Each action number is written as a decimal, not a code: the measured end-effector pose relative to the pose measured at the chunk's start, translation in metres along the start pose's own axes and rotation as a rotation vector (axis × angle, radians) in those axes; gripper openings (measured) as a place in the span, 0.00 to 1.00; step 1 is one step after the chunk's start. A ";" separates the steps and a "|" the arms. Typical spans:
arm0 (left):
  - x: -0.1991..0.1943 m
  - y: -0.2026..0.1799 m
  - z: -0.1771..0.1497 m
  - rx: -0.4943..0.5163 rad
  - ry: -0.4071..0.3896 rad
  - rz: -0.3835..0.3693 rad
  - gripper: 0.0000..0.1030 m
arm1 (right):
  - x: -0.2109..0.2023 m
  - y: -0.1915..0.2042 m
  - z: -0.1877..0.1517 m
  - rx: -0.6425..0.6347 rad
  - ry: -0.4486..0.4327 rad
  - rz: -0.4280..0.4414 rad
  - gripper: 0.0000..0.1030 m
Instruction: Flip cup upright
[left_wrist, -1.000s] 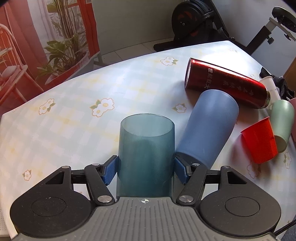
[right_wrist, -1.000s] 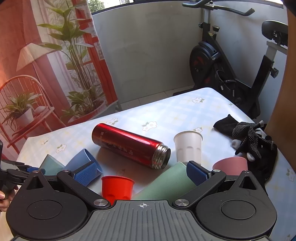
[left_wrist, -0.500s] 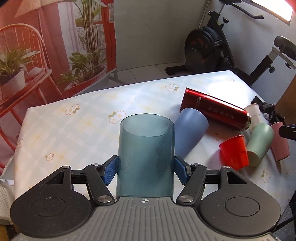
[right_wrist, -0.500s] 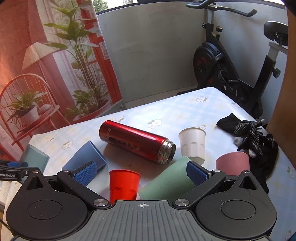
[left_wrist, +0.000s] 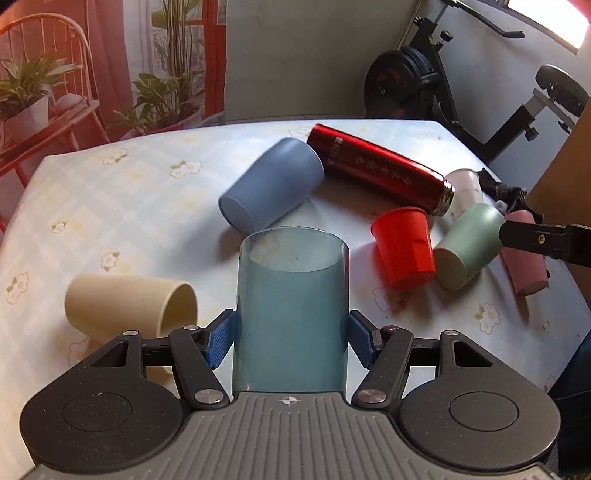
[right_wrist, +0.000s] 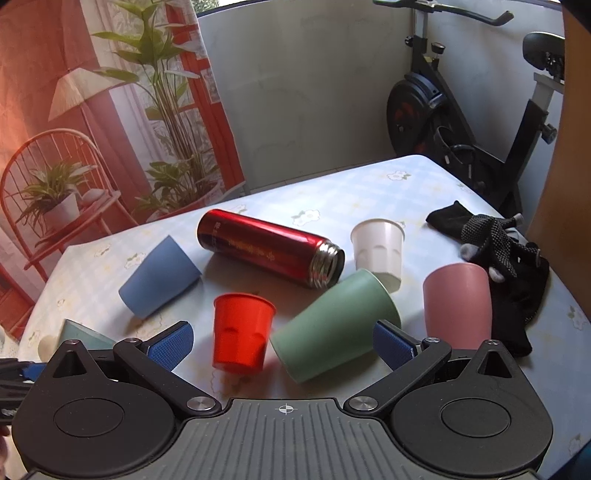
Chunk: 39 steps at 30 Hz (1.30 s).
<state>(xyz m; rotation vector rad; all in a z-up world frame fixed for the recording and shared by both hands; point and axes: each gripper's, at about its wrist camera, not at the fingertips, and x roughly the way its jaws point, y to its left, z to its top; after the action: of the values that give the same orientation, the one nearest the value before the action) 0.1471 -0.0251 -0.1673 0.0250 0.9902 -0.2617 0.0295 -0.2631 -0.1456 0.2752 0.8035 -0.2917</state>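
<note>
My left gripper (left_wrist: 291, 341) is shut on a translucent teal cup (left_wrist: 291, 314), held off the table with its open mouth pointing away from the camera; the cup also shows at the left edge of the right wrist view (right_wrist: 79, 334). My right gripper (right_wrist: 282, 343) is open and empty, hovering over a green cup (right_wrist: 336, 325) lying on its side and a red cup (right_wrist: 242, 332) standing upside down. A blue cup (left_wrist: 271, 192) and a beige cup (left_wrist: 129, 308) lie on their sides.
A red thermos (right_wrist: 269, 245) lies on the flowered tablecloth (left_wrist: 110, 206). A white cup (right_wrist: 378, 249) and a pink cup (right_wrist: 458, 306) stand nearby. Black gloves (right_wrist: 495, 251) lie at the table's right edge. An exercise bike (right_wrist: 461, 122) stands behind.
My left gripper has lifted and pulled back with the teal cup, so the beige cup and more of the table came into view. The right gripper has barely moved.
</note>
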 end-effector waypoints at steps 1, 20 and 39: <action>0.006 -0.004 -0.002 0.000 0.009 0.003 0.66 | 0.000 -0.002 -0.001 0.005 0.003 0.001 1.00; 0.036 -0.035 -0.020 0.042 0.034 -0.029 0.66 | -0.001 -0.018 -0.008 0.034 0.017 -0.016 1.00; -0.075 0.045 -0.030 -0.134 -0.253 0.110 0.67 | 0.023 0.031 -0.020 -0.045 0.121 0.066 0.99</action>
<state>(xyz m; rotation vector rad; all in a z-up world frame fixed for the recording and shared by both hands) 0.0937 0.0378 -0.1256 -0.0744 0.7495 -0.0940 0.0429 -0.2306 -0.1720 0.2783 0.9170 -0.1956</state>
